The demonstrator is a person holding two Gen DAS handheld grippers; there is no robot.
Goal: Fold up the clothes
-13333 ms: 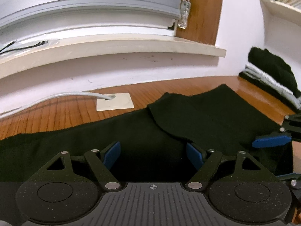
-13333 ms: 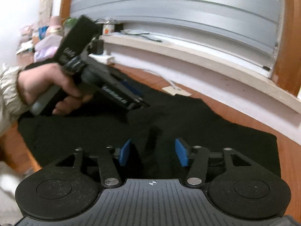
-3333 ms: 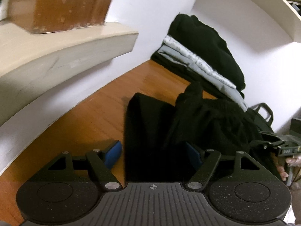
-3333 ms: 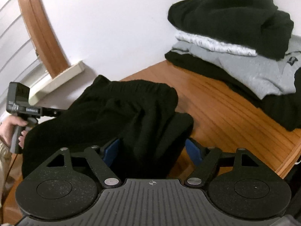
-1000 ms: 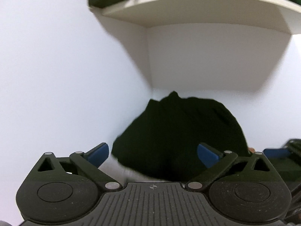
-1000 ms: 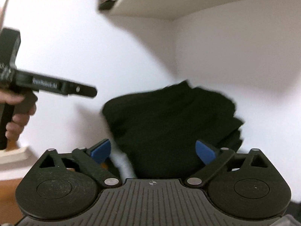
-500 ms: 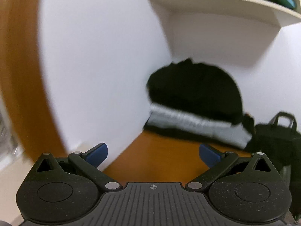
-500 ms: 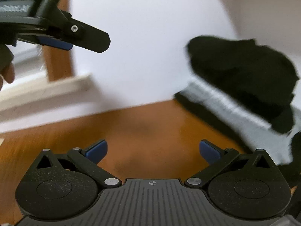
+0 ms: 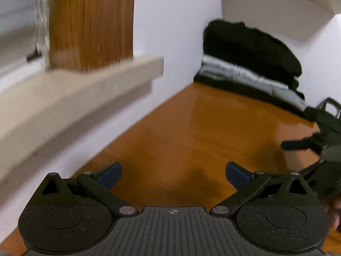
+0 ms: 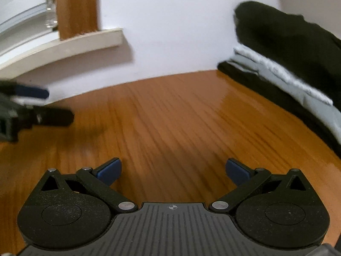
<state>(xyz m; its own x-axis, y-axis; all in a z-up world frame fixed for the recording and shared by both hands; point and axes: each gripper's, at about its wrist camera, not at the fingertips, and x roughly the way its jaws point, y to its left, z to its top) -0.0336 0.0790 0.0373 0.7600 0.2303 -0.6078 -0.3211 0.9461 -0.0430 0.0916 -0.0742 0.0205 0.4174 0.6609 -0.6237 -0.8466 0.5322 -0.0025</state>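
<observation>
Left wrist: left gripper over bare tabletop, jaws spread.
Right gripper likewise spread, empty; stack of folded clothes sits against the wall.

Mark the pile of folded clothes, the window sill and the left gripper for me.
pile of folded clothes [image 10: 294,42], right wrist view, on the black top garment.
window sill [image 9: 89,98], left wrist view, on its front edge.
left gripper [image 9: 173,173], left wrist view, midway between its open blue fingertips.

— What colours are in the pile of clothes at the right?
— Black on top, grey and speckled white beneath, black at the bottom.
— And the table?
— Orange-brown wood with dark grain; the wall is white.
</observation>
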